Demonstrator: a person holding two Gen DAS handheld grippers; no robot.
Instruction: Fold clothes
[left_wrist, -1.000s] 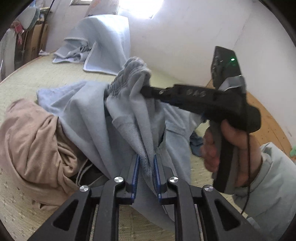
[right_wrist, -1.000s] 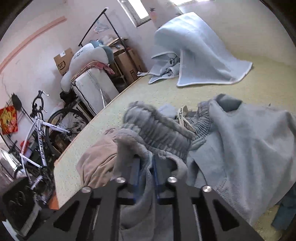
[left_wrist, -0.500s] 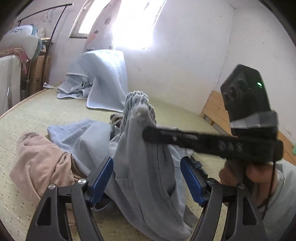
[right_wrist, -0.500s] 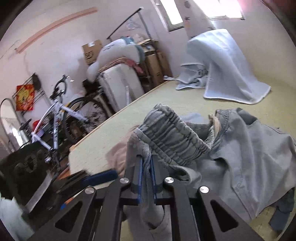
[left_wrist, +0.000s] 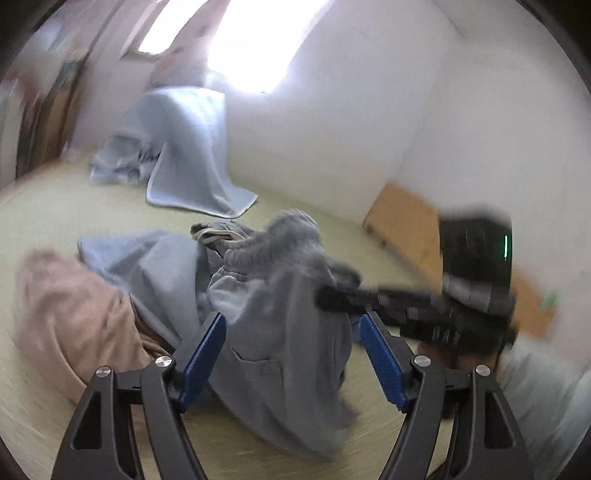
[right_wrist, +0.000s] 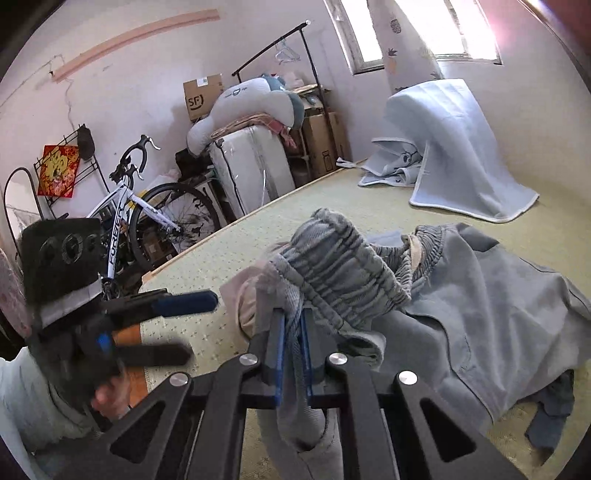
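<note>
Right tongs (right_wrist: 291, 328) clamped on the grey trousers (right_wrist: 343, 266) right at the elastic waistband, holding it up off the pile; the rest hangs straight down from the tongs, so long axis is vertical. Left tongs (left_wrist: 293, 354) apart, nothing pinched; the hanging cloth sits between the two blue pads (left_wrist: 205, 350) without touching either. My read: left is the free hand and nearest the loose fabric below the right tongs, so it regrips there. Beyond the trousers: light blue garment (right_wrist: 498, 302) spread on the mat floor (right_wrist: 229, 258), beige garment (left_wrist: 74, 314) left of it. Further back a draped blue blanket (right_wrist: 454, 147), a bicycle (right_wrist: 147, 210), boxes, white wall.
</note>
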